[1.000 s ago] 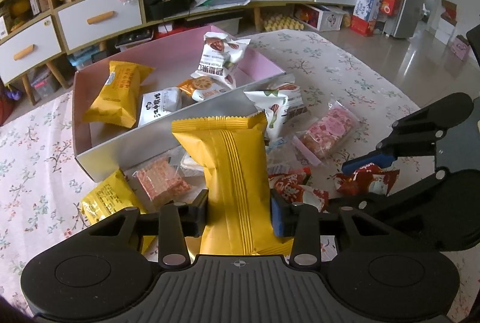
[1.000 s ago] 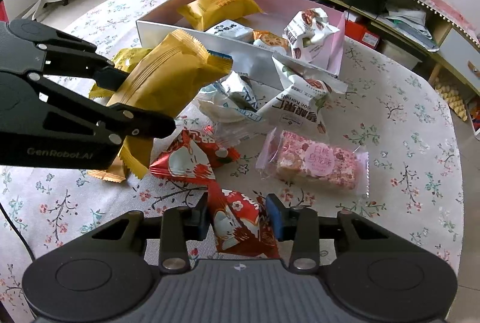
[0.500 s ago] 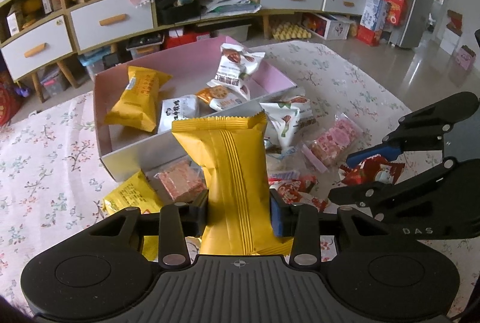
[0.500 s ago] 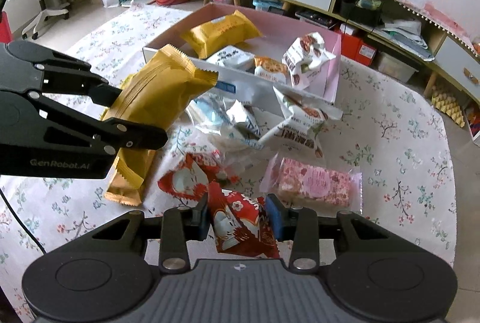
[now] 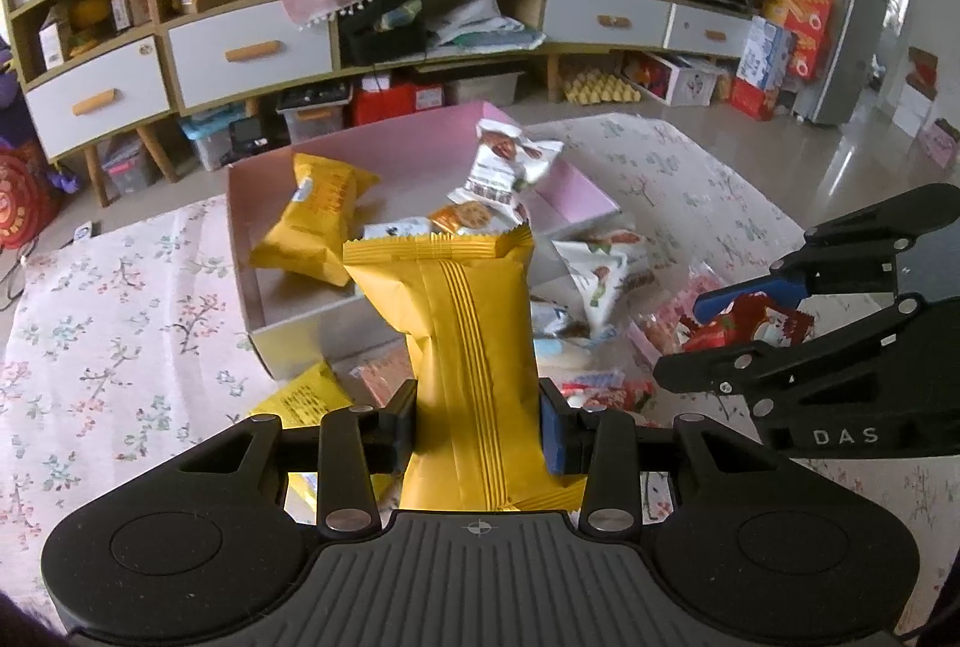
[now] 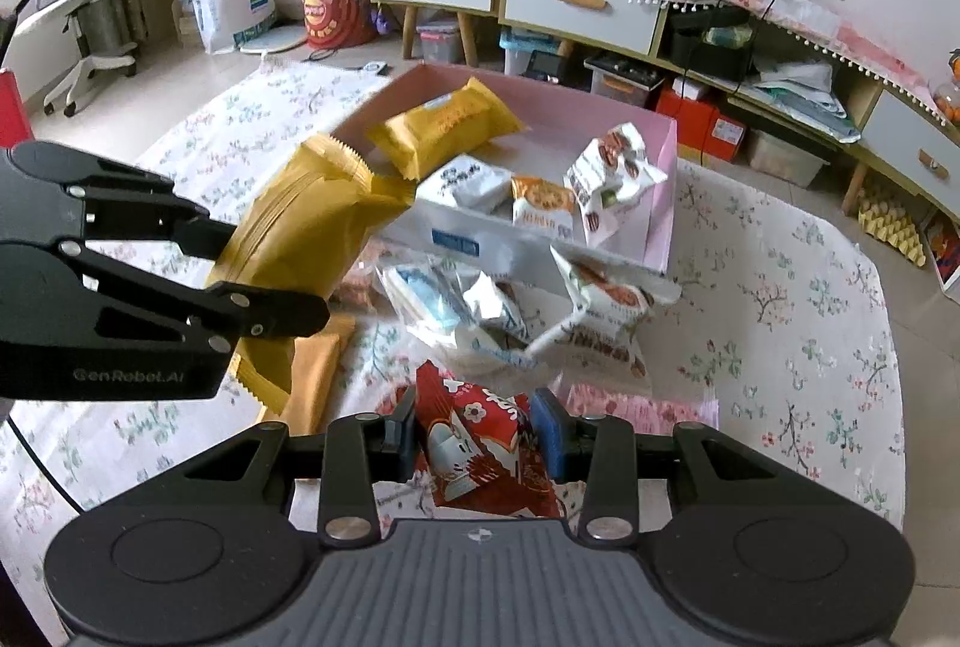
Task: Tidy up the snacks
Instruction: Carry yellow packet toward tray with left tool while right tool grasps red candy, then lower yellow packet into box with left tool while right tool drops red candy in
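My left gripper (image 5: 478, 431) is clamped on a tall yellow foil snack packet (image 5: 462, 347), pinching its lower half so the crimped top stands upright above the table, and from my right wrist camera that same packet (image 6: 306, 239) hangs in the air just in front of the near wall of the box; my right gripper (image 6: 474, 437) is pinched tight on a small red wrapper with white cartoon print (image 6: 480, 449), lifted off the pile and held low over the flowered tablecloth (image 6: 780, 323); ahead sits the shallow pink-walled cardboard box (image 6: 660, 191), and inside it lie another yellow packet (image 6: 447, 128), a white pouch with black lettering (image 6: 471, 182), an orange-and-white biscuit packet (image 6: 540, 206) and a crumpled white nut bag (image 6: 612, 173) leaning at the right side; loose on the cloth between me and the box I see clear-wrapped white and blue snacks (image 6: 456, 305), a white bag with brown print (image 6: 606, 305), a pink-speckled bar (image 6: 642, 407) and a flat yellow packet (image 6: 312, 377) under my left gripper
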Motion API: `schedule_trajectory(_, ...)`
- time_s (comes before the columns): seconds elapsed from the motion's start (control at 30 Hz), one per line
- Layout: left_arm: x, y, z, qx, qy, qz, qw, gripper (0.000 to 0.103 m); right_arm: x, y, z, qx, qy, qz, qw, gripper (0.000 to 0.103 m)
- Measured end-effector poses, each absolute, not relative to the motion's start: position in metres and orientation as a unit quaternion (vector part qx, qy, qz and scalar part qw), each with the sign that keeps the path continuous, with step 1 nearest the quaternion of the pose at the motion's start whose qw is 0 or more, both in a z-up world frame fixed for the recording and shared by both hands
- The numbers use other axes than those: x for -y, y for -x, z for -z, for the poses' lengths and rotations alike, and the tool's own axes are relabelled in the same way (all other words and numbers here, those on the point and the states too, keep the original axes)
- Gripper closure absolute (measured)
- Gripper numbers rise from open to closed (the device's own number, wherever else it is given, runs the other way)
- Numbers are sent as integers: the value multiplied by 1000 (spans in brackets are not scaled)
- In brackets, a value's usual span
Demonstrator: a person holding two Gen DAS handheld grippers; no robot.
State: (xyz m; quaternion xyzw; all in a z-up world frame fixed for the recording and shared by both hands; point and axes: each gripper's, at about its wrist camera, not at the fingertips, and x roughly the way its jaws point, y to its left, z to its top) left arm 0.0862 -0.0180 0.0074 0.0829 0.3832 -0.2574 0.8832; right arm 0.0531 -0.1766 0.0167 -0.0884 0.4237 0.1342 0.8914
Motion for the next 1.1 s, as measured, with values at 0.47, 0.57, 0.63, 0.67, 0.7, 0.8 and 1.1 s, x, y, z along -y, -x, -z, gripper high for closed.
schedule_trajectory(0.47,9,-98,-17,-382,-69,244,889,66,174,-73,-37,-405,63,-129,903,84)
schedule_trajectory(0.57,9,-102,-17,-382,-73,243,889,66,176,-78,-39,-405,55,-129,904,84)
schedule_trajectory(0.63,10,-106,-17,-381,-76,244,889,67,177,-83,-39,-406,51,-129,903,84)
schedule_trajectory(0.67,11,-109,-18,-380,-79,243,889,66,178,-85,-39,-406,50,-128,903,84)
schedule_trajectory(0.7,12,-112,-18,-379,-82,241,890,66,178,-87,-39,-407,49,-126,904,84)
schedule_trajectory(0.8,14,-122,-16,-377,-90,237,891,66,181,-97,-39,-405,51,-124,904,84)
schedule_trajectory(1.1,27,-166,-20,-355,-93,226,902,66,193,-139,-35,-407,31,-114,906,84)
